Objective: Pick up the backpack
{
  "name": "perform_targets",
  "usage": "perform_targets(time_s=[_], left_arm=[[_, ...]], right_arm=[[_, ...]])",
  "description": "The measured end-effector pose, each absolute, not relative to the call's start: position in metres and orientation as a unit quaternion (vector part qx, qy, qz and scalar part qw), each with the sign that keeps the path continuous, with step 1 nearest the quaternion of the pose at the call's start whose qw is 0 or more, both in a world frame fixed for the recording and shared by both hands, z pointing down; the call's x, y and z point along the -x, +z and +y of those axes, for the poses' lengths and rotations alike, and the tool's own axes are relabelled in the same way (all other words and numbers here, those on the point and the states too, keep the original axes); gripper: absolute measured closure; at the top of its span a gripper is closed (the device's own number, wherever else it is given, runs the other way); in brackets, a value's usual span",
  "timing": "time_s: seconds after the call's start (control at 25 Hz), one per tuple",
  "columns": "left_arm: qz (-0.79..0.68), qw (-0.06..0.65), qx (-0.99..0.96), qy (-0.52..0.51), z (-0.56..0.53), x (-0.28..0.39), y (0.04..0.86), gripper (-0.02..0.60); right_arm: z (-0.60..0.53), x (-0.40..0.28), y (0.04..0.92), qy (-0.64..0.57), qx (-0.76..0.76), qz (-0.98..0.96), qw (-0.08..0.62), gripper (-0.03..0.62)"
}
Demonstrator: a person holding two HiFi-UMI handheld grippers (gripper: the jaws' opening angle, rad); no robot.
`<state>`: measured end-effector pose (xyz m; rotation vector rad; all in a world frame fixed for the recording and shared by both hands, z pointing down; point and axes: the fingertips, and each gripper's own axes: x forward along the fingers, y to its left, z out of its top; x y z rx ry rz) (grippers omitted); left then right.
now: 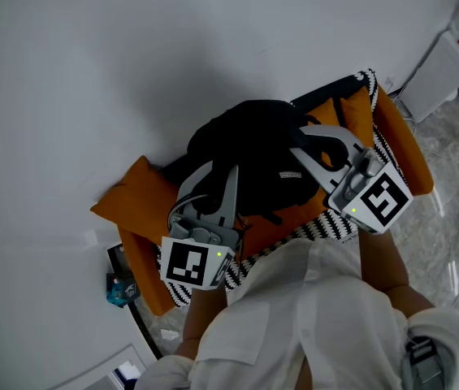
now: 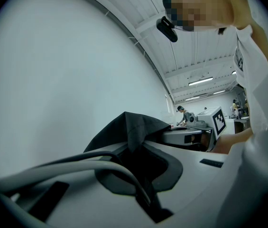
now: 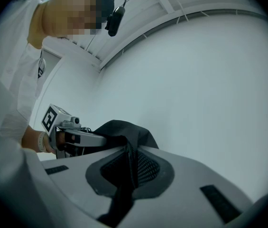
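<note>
Left gripper (image 2: 136,148) fingers (image 2: 205,184) clamped on black backpack (image 2: 129,127) fabric; right gripper (image 2: 169,136) beyond

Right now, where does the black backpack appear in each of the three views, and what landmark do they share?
Head view: backpack at centre, orange seat showing on both sides.
Left gripper view: backpack fabric at lower centre, pinched by the left gripper.
Right gripper view: backpack fabric at lower centre, pinched by the right gripper.
Shared landmark: the white wall behind it.

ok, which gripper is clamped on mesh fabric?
The right gripper: mesh webbing of the backpack sits between its jaws. The left gripper pinches plain black cloth.
</note>
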<state>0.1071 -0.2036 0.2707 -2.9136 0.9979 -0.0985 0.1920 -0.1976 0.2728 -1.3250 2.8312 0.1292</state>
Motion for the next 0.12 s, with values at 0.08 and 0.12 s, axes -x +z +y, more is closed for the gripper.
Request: perform_targets(time_s=[0.08,0.12], left_arm=[[0.324,0.03,0.945,-0.031,-0.2047,-0.1067,0.2716,0.552],[0.324,0.03,0.945,-0.03,-0.2053,-0.1065,0.272,0.552]], right_arm=[[-0.1989,-0.1914,0.2736,0.041,0.424,0.905,0.007,0.568],[-0.1996,-0.1912,0.274,0.041,0.424,0.905,0.008,0.568]])
